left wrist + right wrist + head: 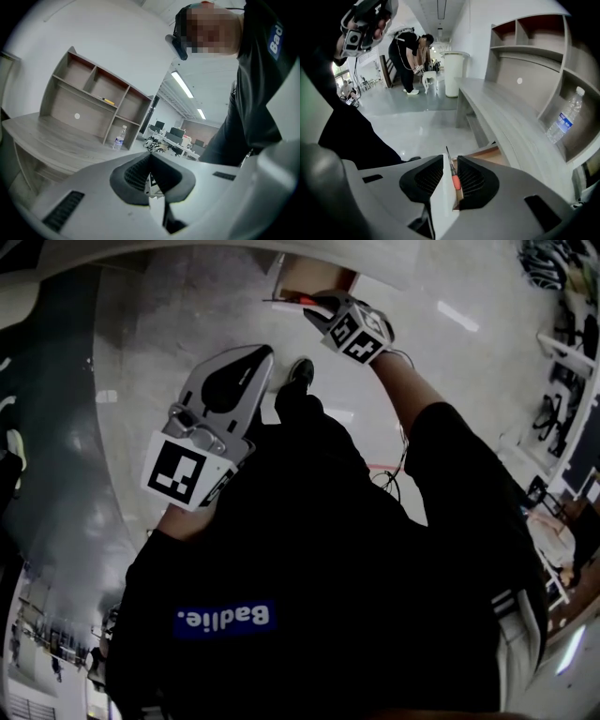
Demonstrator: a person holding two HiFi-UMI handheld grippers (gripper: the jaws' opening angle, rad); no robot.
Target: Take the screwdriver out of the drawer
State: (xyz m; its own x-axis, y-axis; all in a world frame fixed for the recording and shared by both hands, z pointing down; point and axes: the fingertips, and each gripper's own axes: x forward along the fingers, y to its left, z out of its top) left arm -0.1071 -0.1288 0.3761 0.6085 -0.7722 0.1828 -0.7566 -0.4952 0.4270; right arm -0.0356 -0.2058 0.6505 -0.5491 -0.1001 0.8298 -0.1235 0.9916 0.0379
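Between the fingers [471, 180] of our right gripper [450, 159], which stand apart and press on nothing, we see the screwdriver [452, 171]. It is slim, with a thin dark shaft and a short orange-red handle. From the right gripper view its long axis runs along the gap between the fingers. The tip points away from the camera and leans slightly left, and the handle lies nearer to us. The handle's near end is hidden behind a pale wedge [440, 201] that fills the lower part of the gap, and we cannot tell what that wedge is.

From the head view the shaft points toward the picture's left, over the open drawer [323, 277], whose brown inside is mostly cut off by the counter [506, 122] above it. Whether the screwdriver rests on the drawer floor we cannot make out.

Our left gripper [150, 157] is held apart from the drawer, its fingers closed tip to tip on nothing. Beyond it stand a shelf unit [93, 93] and a water bottle [119, 137] on the counter. Our dark torso blocks most of the floor in the head view.
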